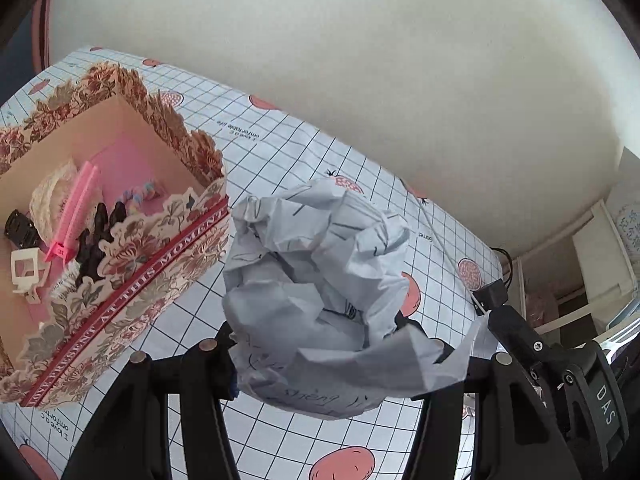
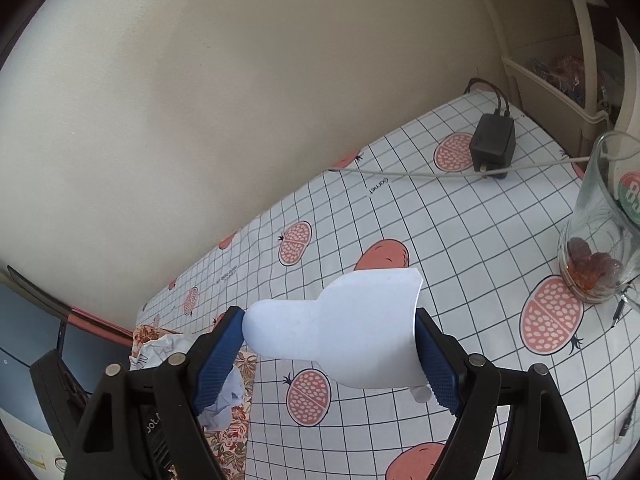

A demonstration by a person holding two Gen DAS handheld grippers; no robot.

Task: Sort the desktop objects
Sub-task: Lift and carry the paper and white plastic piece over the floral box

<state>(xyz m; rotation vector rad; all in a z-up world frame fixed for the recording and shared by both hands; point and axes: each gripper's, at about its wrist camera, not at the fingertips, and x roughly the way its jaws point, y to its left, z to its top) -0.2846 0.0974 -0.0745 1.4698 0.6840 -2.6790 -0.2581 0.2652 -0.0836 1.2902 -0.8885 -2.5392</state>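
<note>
Gripping crumpled paper (image 1: 320, 280), left gripper (image 1: 336, 344) hung just right of the floral box (image 1: 132, 292) — right gripper (image 2: 330, 340), wider, pinched a curved white sheet (image 2: 340, 336).

Our left gripper (image 1: 340, 356) points steeply down, its black jaws about half apart and pressed against a crumpled ball of paper (image 1: 320, 280) that fills the gap between them. Our right gripper (image 2: 330, 354) tilts down less steeply, its jaws wide, the blue ribbed pads (image 2: 218, 360) clamping a curved white sheet (image 2: 340, 328) by its two edges, held clear above the table.
</note>
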